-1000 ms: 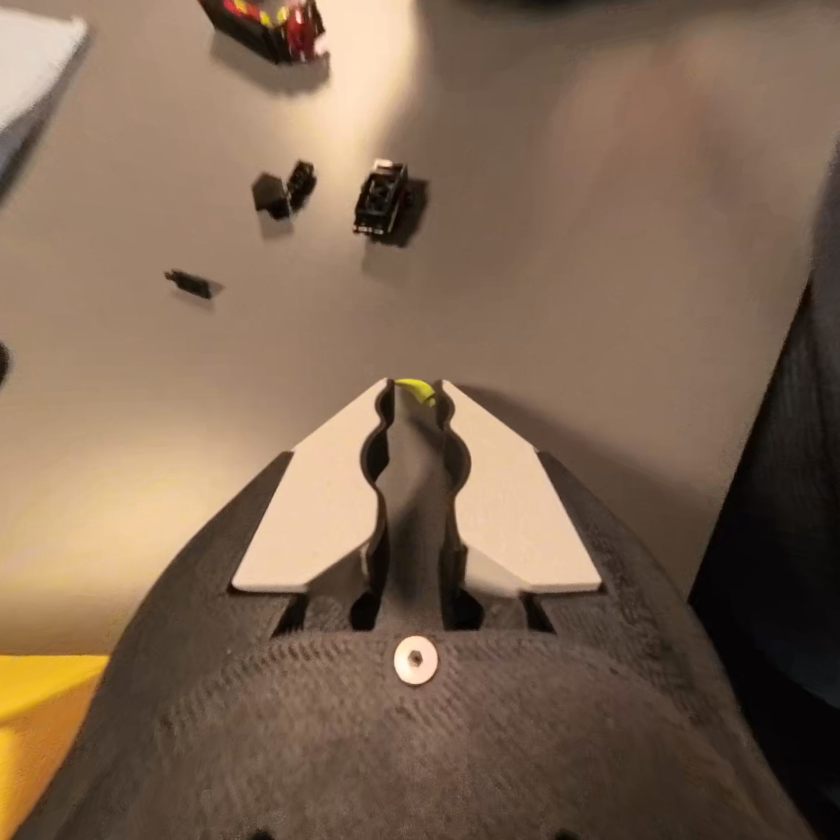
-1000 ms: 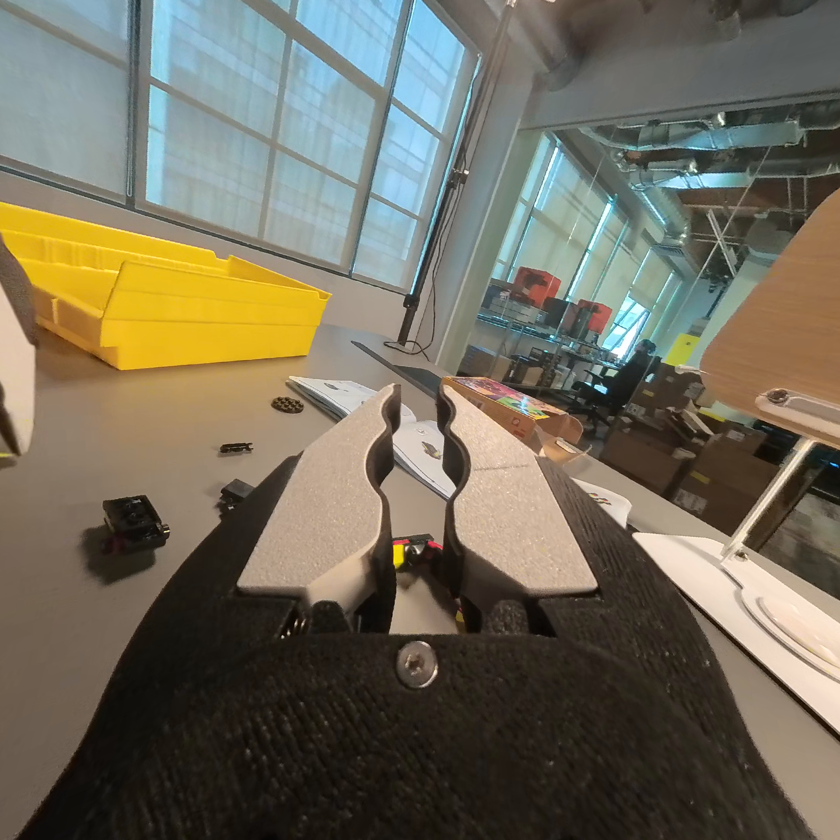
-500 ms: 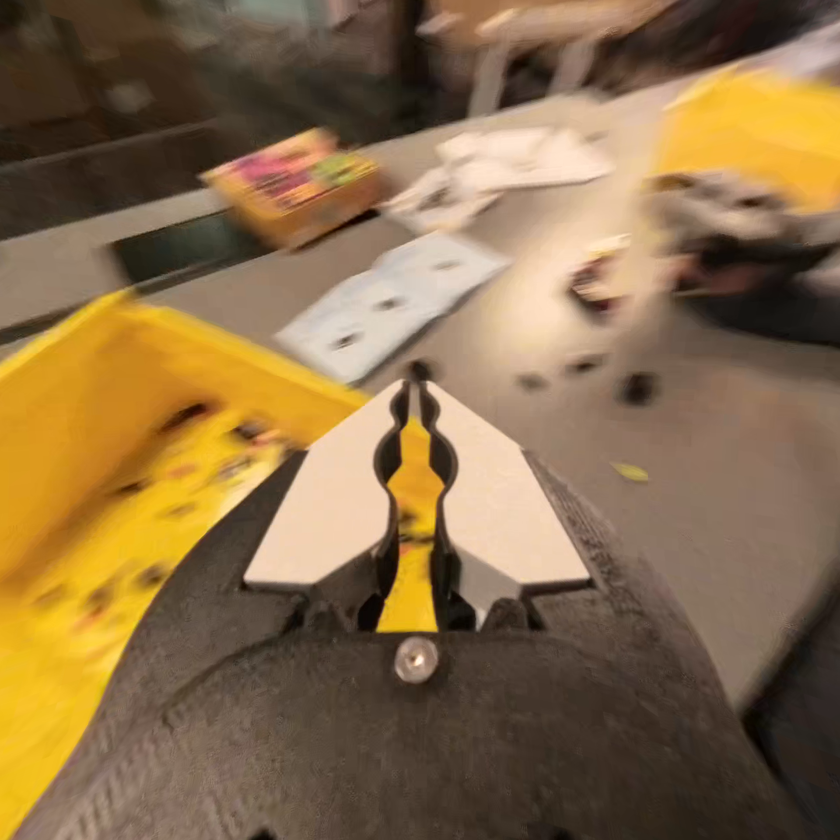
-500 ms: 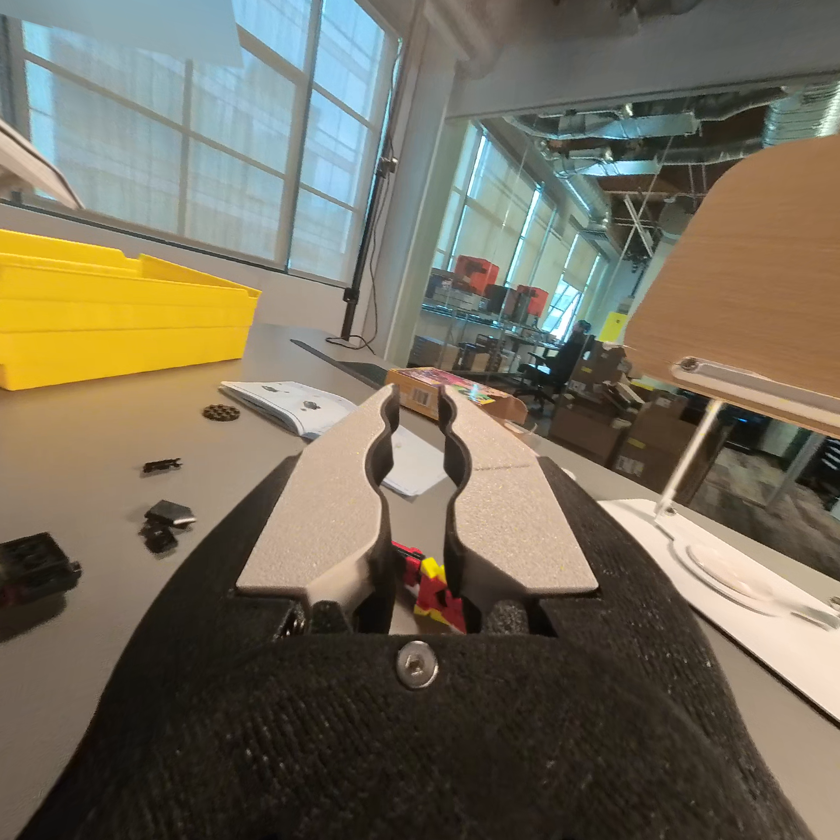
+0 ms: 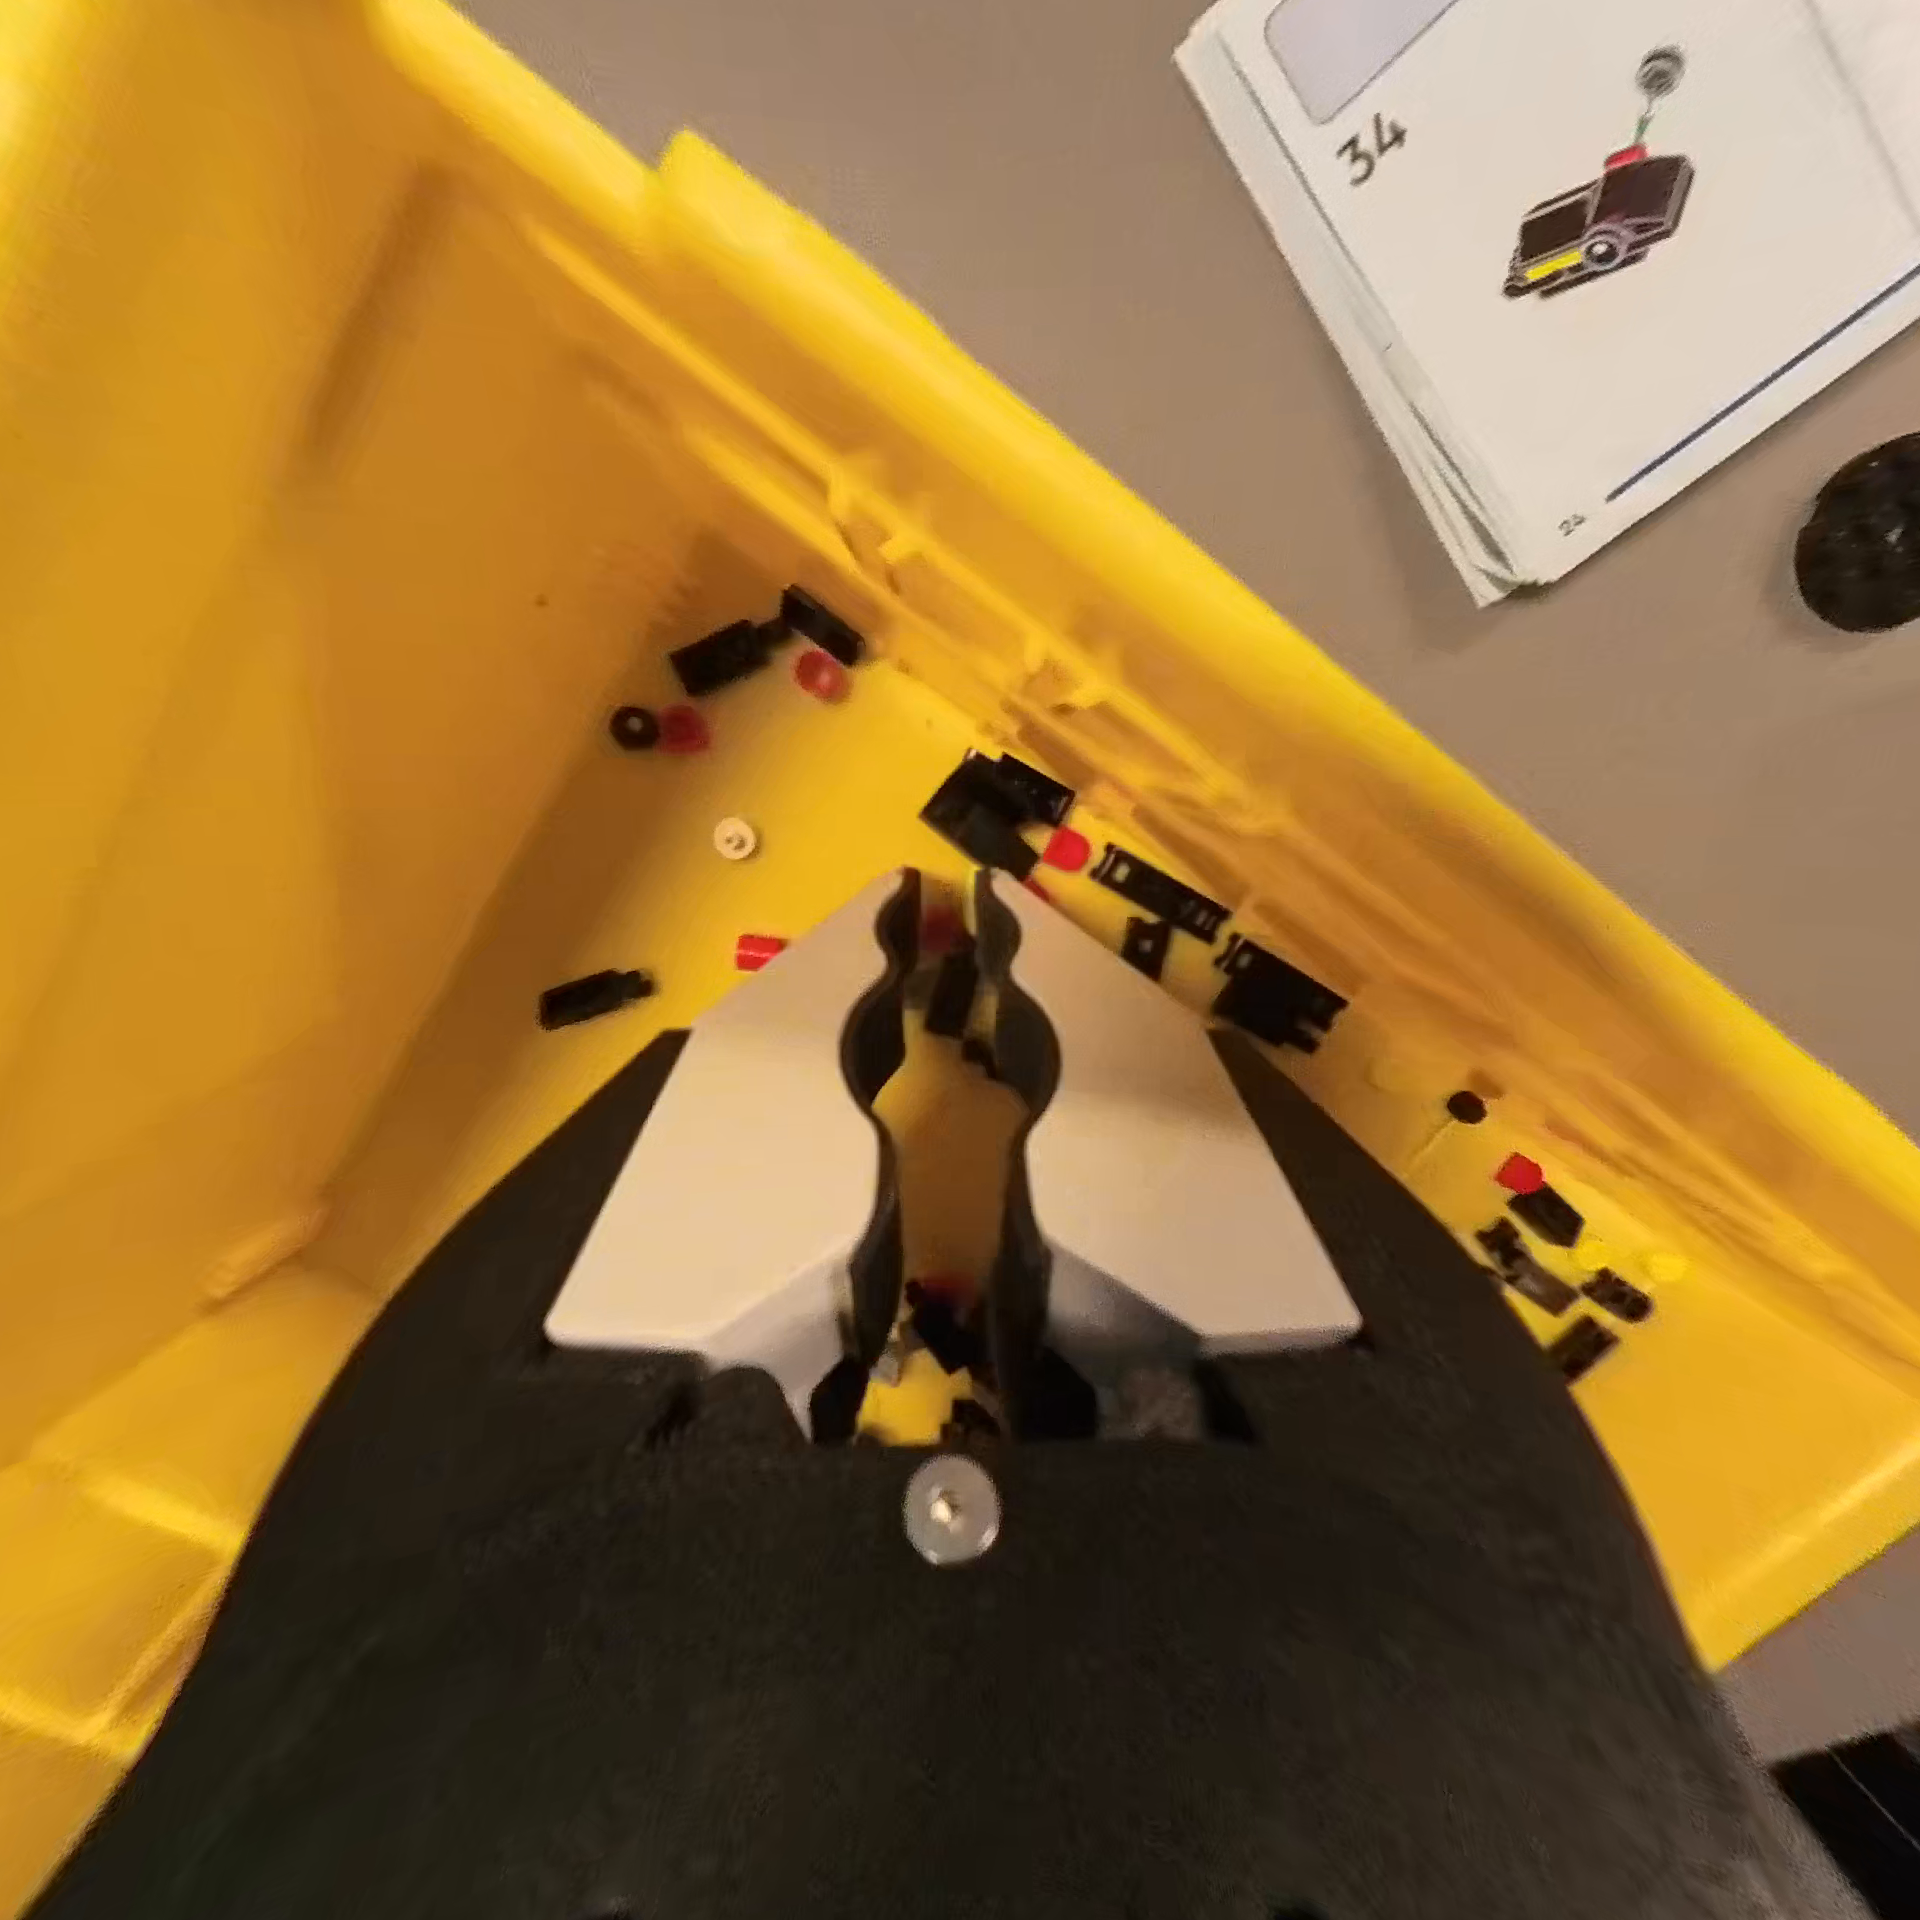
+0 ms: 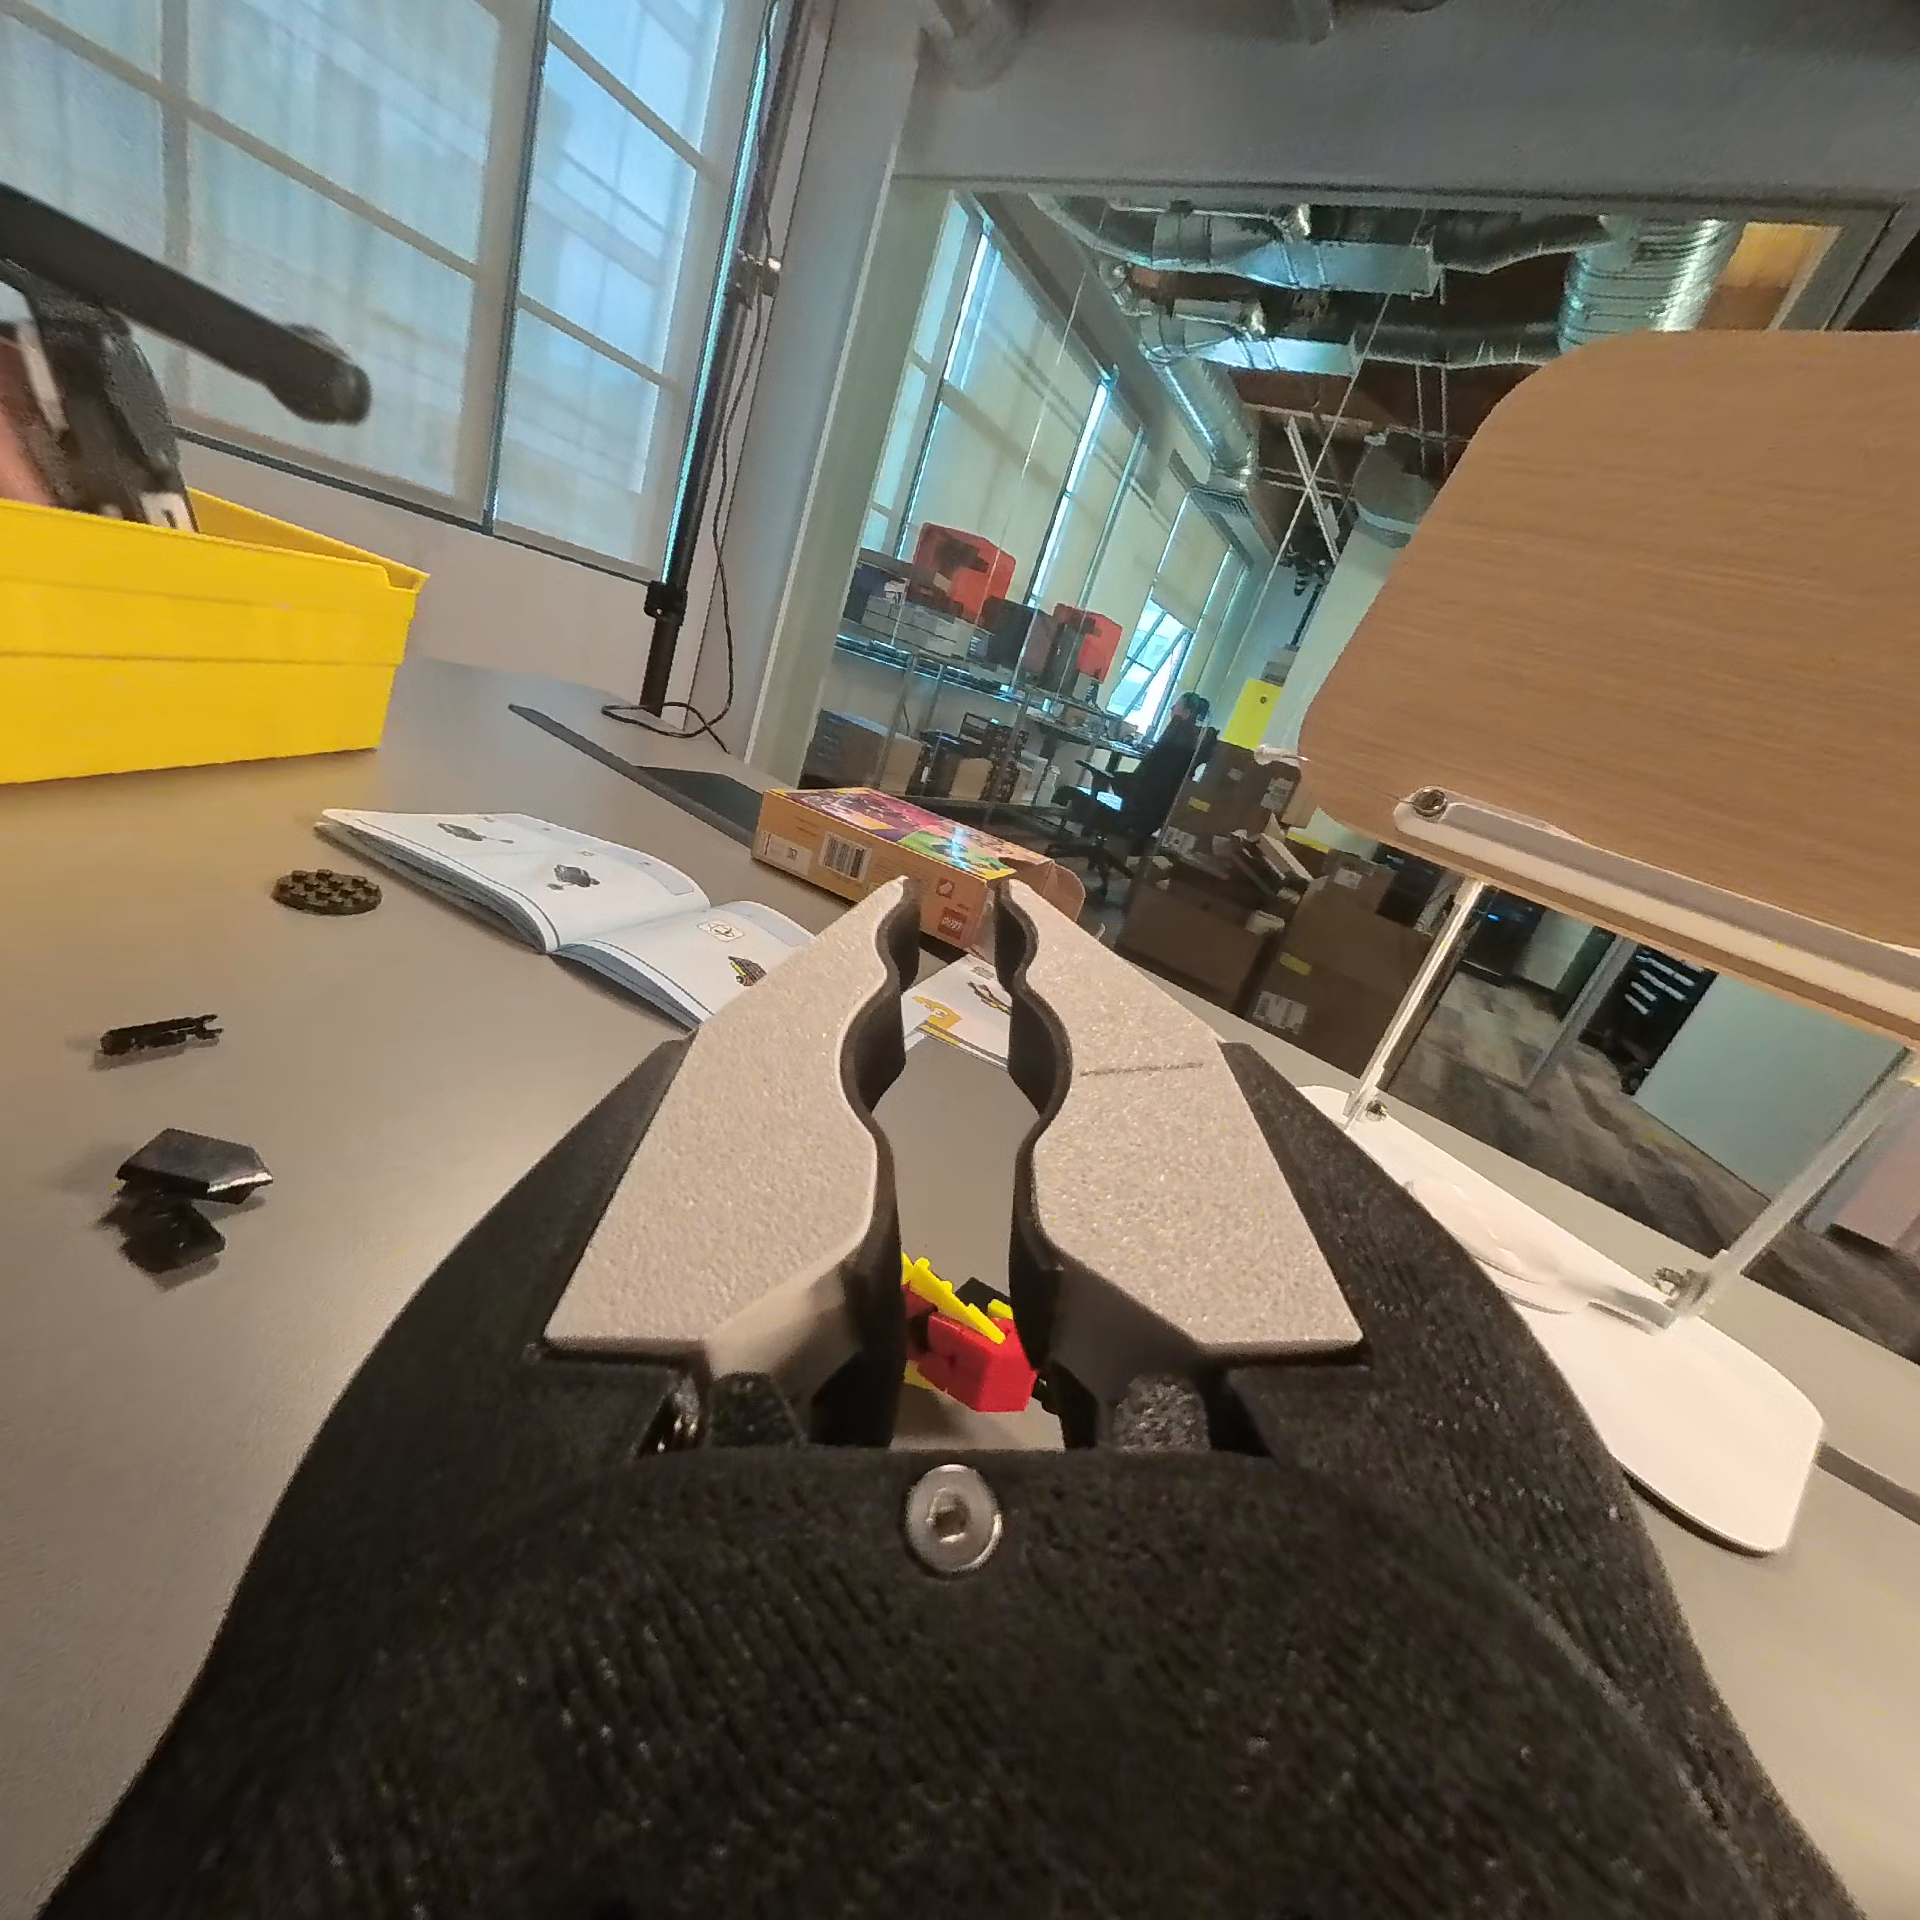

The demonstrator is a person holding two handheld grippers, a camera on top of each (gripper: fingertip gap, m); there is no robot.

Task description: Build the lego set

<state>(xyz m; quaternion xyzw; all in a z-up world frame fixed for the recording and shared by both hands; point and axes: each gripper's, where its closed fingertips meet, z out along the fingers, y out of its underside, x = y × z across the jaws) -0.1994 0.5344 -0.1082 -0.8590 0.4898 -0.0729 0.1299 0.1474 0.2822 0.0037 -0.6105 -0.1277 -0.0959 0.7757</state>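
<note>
My left gripper hangs over the inside of a yellow bin, fingers nearly together with a narrow slit and nothing held. Several small black and red lego pieces lie on the bin floor; a black piece and a red stud sit just past the fingertips. My right gripper is low over the grey table, nearly shut and empty. A red and yellow lego build shows on the table under its fingers. Loose black pieces lie to its left.
An open instruction booklet and a black round plate lie beside the bin; both also show in the right wrist view, the booklet and the plate. A lego box lies beyond. A white stand with a wooden board is at right. My hands' fingertips stand some 45 centimeters from each other. The black round plate is closer to my left gripper, around 15 centimeters from its tips; the right tips are 30 centimeters off.
My left gripper let go of a small yellow-green piece on the table and swung over into the yellow bin. My right gripper shifted slightly over the build.
</note>
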